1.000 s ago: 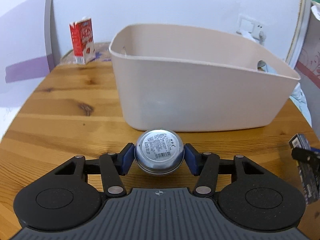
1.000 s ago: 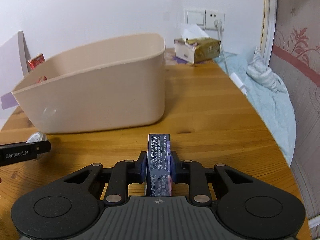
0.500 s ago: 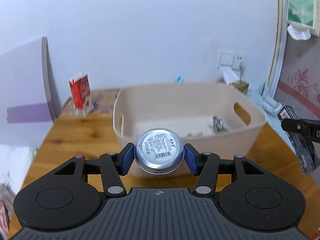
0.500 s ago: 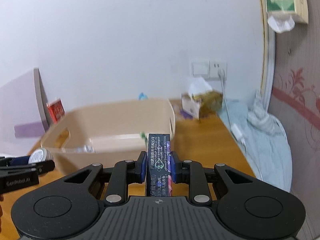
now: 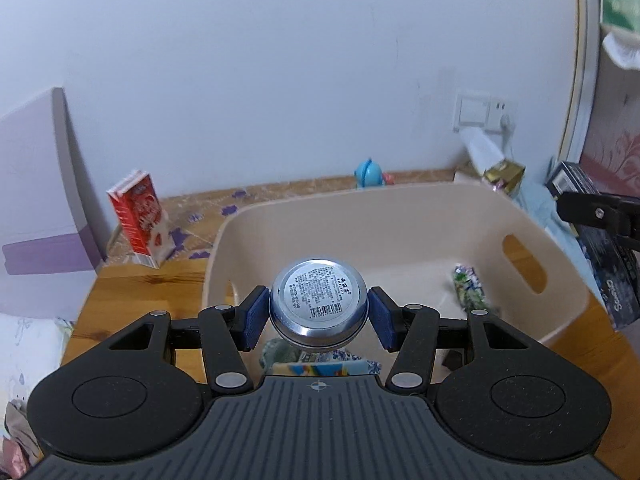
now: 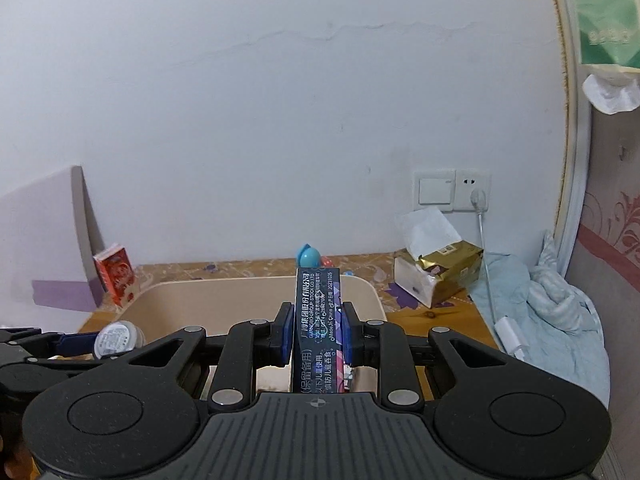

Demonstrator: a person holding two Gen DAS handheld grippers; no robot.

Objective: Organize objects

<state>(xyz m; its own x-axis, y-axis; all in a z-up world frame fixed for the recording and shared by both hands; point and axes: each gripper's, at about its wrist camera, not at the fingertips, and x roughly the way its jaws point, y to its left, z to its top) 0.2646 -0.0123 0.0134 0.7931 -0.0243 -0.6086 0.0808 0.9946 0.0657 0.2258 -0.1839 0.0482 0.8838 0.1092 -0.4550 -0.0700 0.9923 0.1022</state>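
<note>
On the wooden table (image 5: 132,292), a beige bin (image 5: 400,216) by the white wall (image 5: 280,60)

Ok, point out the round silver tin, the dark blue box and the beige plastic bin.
Round silver tin (image 5: 319,303), left wrist view, on its labelled flat face.
Dark blue box (image 6: 318,312), right wrist view, on its printed narrow side.
Beige plastic bin (image 5: 400,224), left wrist view, on its inner far wall.
</note>
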